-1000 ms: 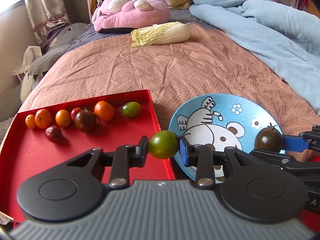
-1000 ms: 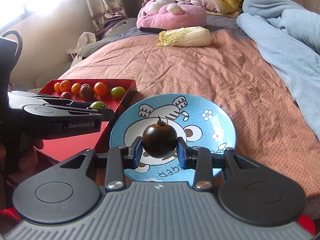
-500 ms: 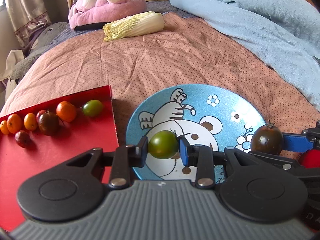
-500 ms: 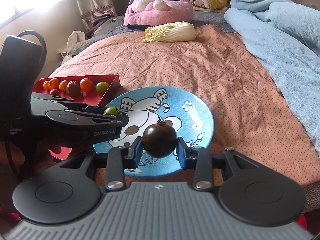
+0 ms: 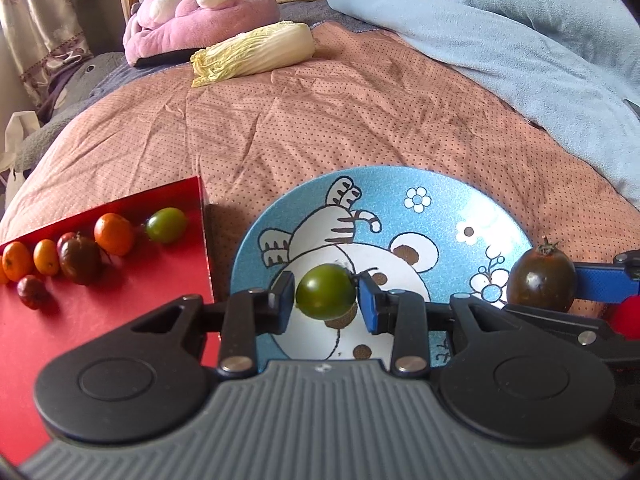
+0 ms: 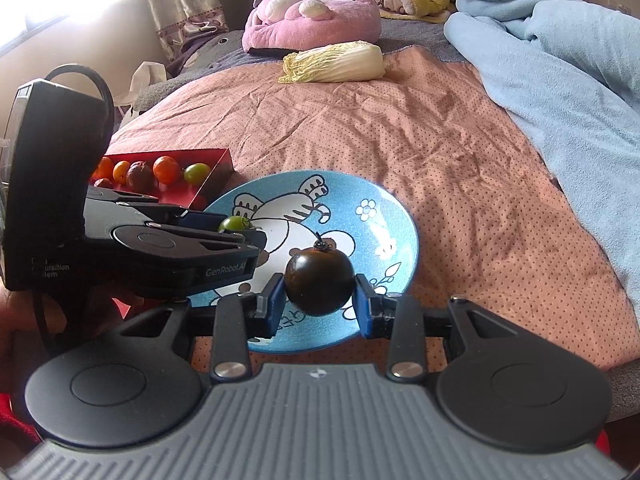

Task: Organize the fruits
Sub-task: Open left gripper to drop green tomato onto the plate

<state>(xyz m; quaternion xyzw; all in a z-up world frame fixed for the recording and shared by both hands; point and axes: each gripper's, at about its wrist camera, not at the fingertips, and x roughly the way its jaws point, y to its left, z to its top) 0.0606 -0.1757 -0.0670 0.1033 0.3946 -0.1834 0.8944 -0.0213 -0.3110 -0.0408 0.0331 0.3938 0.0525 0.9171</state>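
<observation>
My left gripper (image 5: 326, 298) is shut on a green tomato (image 5: 325, 297) and holds it over the blue cartoon plate (image 5: 448, 196). My right gripper (image 6: 320, 298) is shut on a dark brown tomato (image 6: 319, 282) above the plate's near right rim (image 6: 404, 216). That dark tomato also shows at the right in the left wrist view (image 5: 542, 280). The green tomato shows in the right wrist view (image 6: 232, 223). A red tray (image 5: 100, 320) left of the plate holds several small tomatoes, orange, dark and green (image 5: 166, 225).
The plate and tray lie on a pink dotted bedspread (image 5: 340, 112). A napa cabbage (image 5: 252, 54) and a pink plush cushion (image 5: 200, 12) lie at the far end. A light blue blanket (image 5: 520, 40) is bunched along the right.
My left gripper has carried the green tomato from the tray's edge rightward to over the plate. My right gripper has shifted right with the dark tomato, toward the plate's near right edge.
</observation>
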